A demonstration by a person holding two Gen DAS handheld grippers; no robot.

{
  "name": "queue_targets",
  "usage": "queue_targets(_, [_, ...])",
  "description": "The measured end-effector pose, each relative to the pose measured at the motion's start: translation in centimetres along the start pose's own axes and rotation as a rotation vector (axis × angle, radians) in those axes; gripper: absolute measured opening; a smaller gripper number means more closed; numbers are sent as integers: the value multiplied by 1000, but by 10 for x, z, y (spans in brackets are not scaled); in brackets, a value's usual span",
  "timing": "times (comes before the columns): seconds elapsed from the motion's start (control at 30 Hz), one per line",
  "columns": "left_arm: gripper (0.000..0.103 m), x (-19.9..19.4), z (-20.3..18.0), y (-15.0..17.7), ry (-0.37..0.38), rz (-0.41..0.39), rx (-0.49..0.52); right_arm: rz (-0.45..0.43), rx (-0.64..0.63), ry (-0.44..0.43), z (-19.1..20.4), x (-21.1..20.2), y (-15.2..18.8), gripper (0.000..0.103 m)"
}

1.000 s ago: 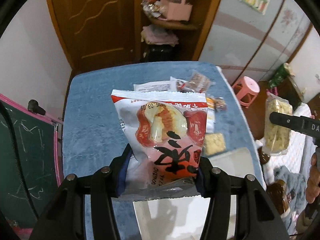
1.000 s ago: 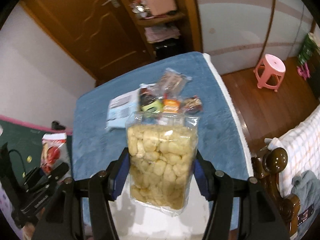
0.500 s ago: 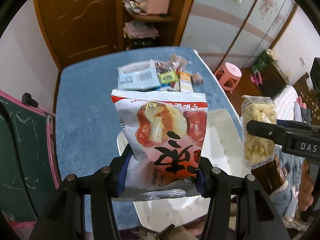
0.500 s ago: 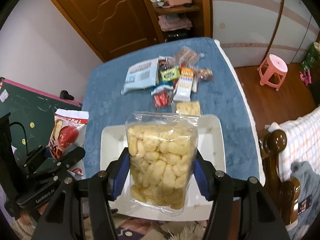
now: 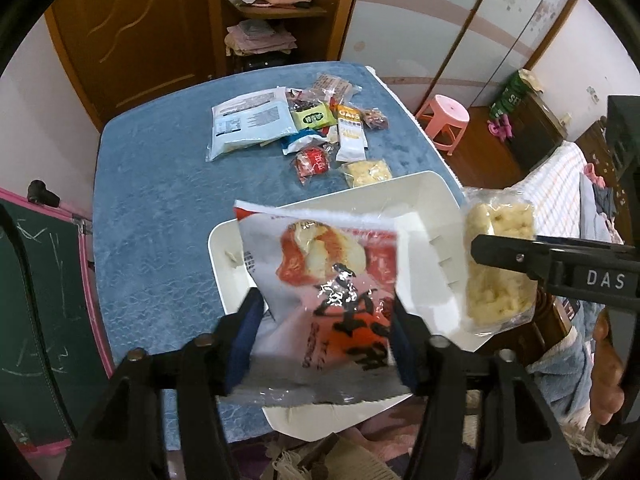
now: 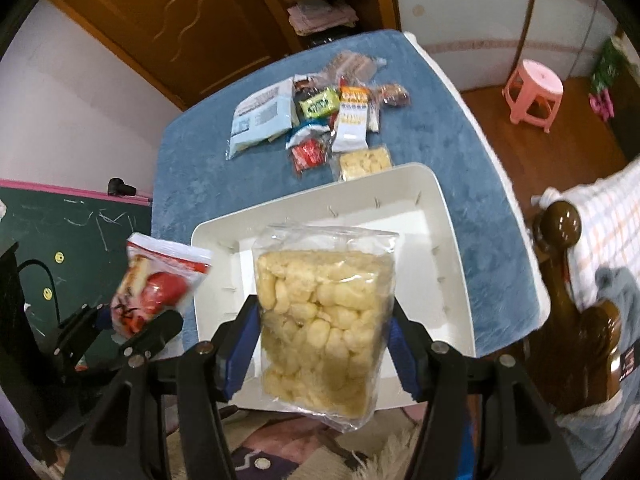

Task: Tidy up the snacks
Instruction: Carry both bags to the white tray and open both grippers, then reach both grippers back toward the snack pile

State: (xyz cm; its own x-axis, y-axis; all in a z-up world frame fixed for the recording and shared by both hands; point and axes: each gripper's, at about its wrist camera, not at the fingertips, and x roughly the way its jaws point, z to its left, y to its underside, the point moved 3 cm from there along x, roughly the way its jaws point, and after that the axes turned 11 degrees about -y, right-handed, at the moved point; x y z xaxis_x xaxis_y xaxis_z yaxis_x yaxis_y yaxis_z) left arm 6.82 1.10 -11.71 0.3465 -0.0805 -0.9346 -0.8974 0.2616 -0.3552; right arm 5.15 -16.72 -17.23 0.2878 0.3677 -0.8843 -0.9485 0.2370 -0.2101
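Two bags held above white tray (image 6: pixel 448 216): right gripper (image 6: pixel 320 332) clamped on puff bag (image 6: pixel 320 304), long axis upright; left gripper (image 5: pixel 326 340) clamped on red bag (image 5: pixel 332 280), at tray's left.

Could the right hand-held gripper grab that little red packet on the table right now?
Probably not: the right hand-held gripper is shut on the puffed-snack bag, so its jaws are full; the red packet lies beyond the white tray.
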Motion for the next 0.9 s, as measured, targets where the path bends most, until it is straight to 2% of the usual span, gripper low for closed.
queue_targets(0.07, [86, -4, 0, 1, 5, -14, -6, -4, 19, -16, -1, -1, 2, 62])
queue_targets(0.1, [87, -6, 0, 1, 14, -25, -8, -12, 21, -19, -1, -2, 2, 63])
queue_targets(0.23, [88, -11, 1, -1, 20, -39, -6, -47, 4, -10, 5, -11, 2, 71])
queue_targets(0.53, [88, -27, 4, -8, -2, -110, -16, -91, -72, -20, 23, -27, 0, 71])
queue_targets(0.9, [88, -48, -5, -16, -72, -201, 32, -111, -112, -13, 29, -36, -7, 71])
